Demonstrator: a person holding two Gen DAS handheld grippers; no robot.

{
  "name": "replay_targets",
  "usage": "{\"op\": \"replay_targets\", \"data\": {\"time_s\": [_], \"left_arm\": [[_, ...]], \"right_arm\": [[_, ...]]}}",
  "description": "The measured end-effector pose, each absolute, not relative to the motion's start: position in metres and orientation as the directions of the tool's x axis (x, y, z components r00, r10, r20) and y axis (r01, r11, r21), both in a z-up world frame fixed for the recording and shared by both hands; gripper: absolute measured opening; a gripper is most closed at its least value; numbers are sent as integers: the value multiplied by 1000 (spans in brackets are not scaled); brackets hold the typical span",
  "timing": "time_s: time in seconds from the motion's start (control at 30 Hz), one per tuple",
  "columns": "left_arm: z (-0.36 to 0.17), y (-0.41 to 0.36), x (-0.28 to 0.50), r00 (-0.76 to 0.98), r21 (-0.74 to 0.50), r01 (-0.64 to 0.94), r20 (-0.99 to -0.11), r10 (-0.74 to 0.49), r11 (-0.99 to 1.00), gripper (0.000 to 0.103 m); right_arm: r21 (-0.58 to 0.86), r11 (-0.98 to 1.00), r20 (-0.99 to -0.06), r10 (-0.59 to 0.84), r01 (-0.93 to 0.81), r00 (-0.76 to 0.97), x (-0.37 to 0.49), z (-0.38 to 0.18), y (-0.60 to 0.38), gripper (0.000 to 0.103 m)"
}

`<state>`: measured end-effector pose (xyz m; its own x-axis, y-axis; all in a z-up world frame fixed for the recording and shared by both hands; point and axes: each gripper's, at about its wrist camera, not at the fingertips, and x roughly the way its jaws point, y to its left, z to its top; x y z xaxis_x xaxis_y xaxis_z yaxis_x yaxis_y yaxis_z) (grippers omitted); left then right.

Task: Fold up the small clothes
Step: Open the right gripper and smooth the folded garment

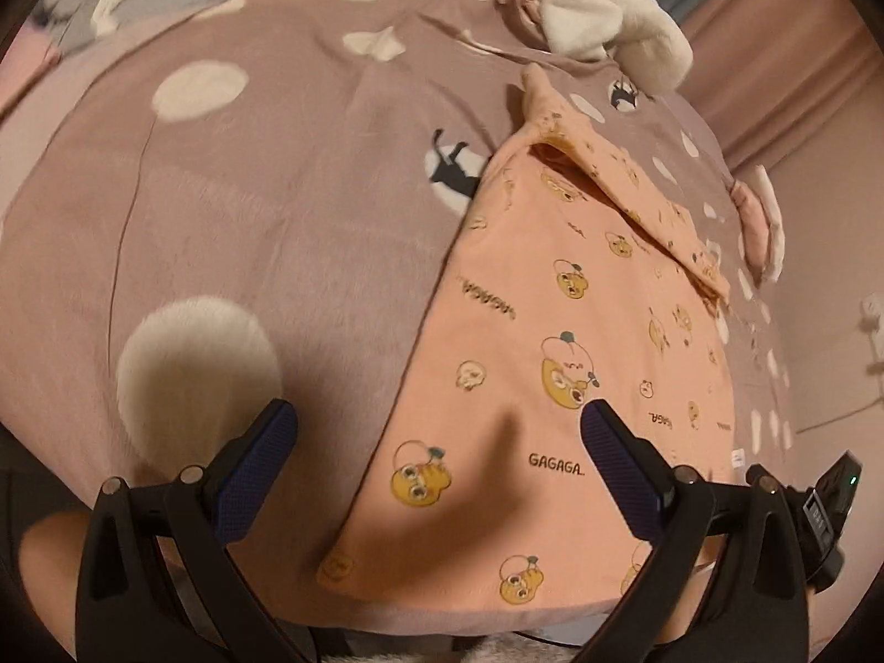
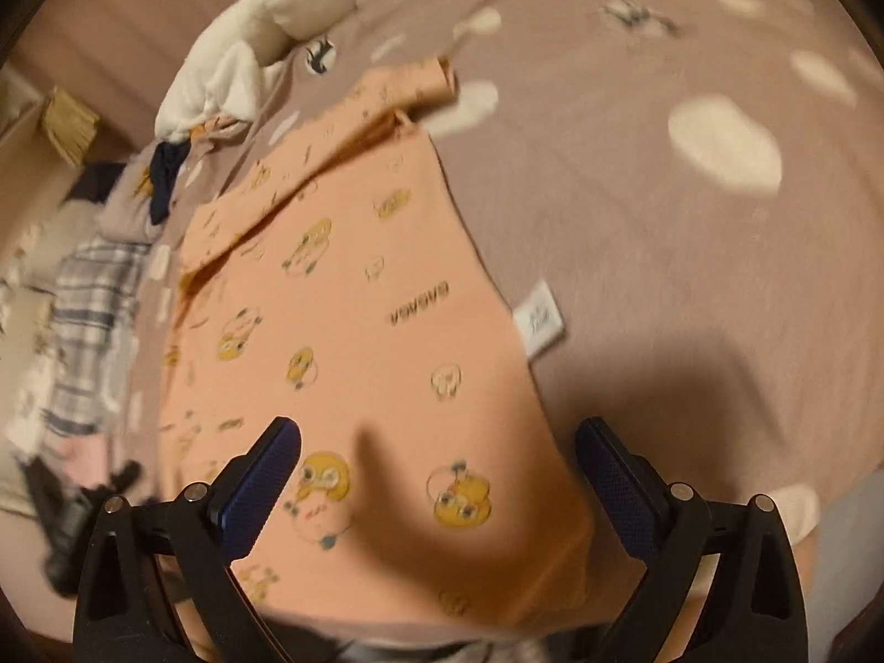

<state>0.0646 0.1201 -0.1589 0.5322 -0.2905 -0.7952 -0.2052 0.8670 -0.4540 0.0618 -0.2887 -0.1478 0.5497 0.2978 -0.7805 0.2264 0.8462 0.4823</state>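
Observation:
A small peach garment (image 1: 552, 331) printed with yellow cartoon faces and "GAGAGA" lies flat on a mauve spotted blanket (image 1: 248, 210). Its far end carries a folded-over flap (image 1: 624, 177). My left gripper (image 1: 439, 425) hovers open above the garment's near left edge, nothing between its blue pads. In the right wrist view the same garment (image 2: 353, 331) shows a white label (image 2: 538, 320) at its right edge. My right gripper (image 2: 439, 431) stands wide open over the garment's near right corner, its fingers apart from the cloth.
A white plush cloth (image 1: 608, 16) lies bunched at the far end of the blanket. A pile of other clothes, one plaid (image 2: 94, 298) and one dark (image 2: 166, 177), sits beyond the garment's left side in the right wrist view. A power outlet (image 1: 873, 309) is on the wall.

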Motion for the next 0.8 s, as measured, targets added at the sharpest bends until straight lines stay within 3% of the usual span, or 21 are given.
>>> {"op": "replay_targets", "data": {"time_s": [0.43, 0.8], "left_arm": [[-160, 103, 51, 460, -396, -86, -830, -316, 914, 102], [-166, 92, 42, 362, -525, 30, -788, -498, 851, 102]], "right_arm": [[544, 806, -772, 371, 234, 516, 39, -155, -308, 99], [625, 757, -719, 464, 189, 518, 32, -160, -320, 99]]}}
